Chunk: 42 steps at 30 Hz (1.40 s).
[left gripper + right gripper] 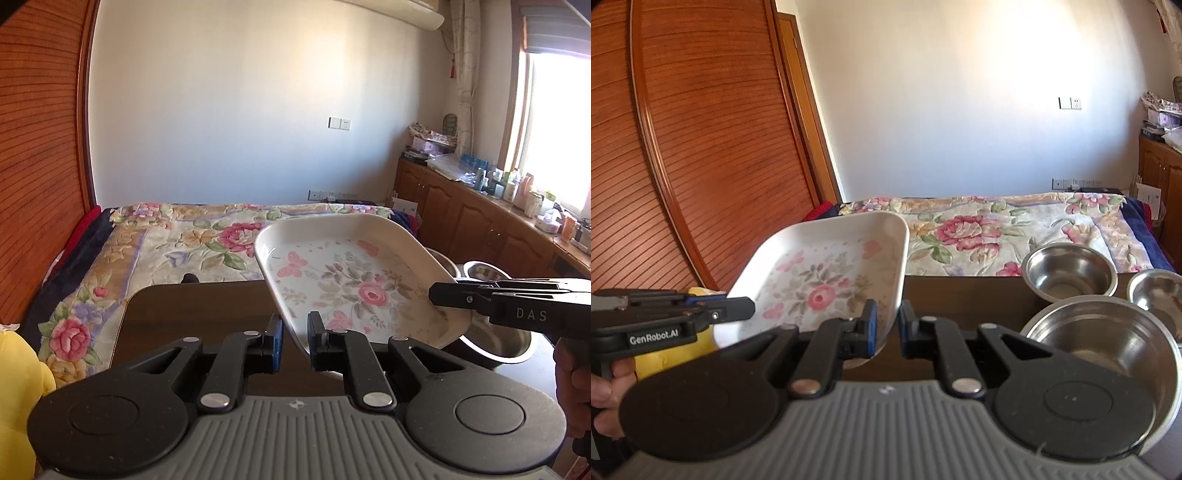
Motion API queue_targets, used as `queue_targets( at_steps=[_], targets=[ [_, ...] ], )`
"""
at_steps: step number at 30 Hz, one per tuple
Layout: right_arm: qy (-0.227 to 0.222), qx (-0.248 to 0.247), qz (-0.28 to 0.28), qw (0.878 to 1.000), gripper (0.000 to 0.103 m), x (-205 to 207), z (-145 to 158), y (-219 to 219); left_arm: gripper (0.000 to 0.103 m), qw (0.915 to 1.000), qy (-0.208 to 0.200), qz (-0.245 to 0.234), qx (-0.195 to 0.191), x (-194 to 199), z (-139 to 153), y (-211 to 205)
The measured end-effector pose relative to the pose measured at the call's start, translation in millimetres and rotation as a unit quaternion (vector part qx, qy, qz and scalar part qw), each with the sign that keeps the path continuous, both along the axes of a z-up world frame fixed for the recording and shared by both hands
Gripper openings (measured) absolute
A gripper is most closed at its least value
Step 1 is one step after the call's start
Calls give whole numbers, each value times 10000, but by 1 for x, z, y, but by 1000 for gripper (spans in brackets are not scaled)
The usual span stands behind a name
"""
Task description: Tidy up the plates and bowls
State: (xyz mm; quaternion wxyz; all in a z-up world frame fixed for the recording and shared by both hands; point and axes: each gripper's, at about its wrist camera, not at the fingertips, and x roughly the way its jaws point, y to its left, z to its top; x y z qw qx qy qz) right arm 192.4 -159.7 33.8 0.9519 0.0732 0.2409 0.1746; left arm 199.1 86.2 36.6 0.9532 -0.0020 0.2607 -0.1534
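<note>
Beyond the dark bench (964,295), at twelve o'clock in both wrist views, lies a bed under a floral quilt (192,240), with a slatted wooden wardrobe door (701,147) at nine o'clock. Wooden cabinets (472,218) crowded with bottles run under the window at three o'clock in the left wrist view.

A white rectangular plate (347,280) with a pink rose and butterfly print is lifted clear of the bench and tilted, held between the two grippers. The left gripper (295,339) has its blue-padded fingers (276,341) either side of the plate's near rim, closed to a narrow gap on it. The right gripper (887,326) likewise clamps the plate's opposite edge between its fingers, and in the left wrist view it reaches in from three o'clock.

Three steel bowls rest on the bench at three o'clock in the right wrist view: a large one (1108,339) nearest, a smaller one (1071,273) behind it, and another (1156,291) at the edge. A yellow soft toy (18,387) sits at eight o'clock in the left wrist view.
</note>
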Motion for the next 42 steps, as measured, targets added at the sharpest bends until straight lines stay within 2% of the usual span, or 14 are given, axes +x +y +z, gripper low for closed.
queue_targets(
  at_steps=[12,18,32,42],
  targets=[
    [-87,73,28,9999,14,-40,3,-13,16,9998,-175,-53,-86,-43,11,0],
    [-83,133,61,9999,14,-55,-5,-20,16,9996,-199,-175,-133,-57,6,-1],
    [-95,174,122,9997,14,-90,-34,-21,16,9993,50,-285,-232,-87,-35,0],
    [45,366,123,9992,14,-97,-65,-20,16,9991,196,-190,-317,-97,-57,3]
  ],
)
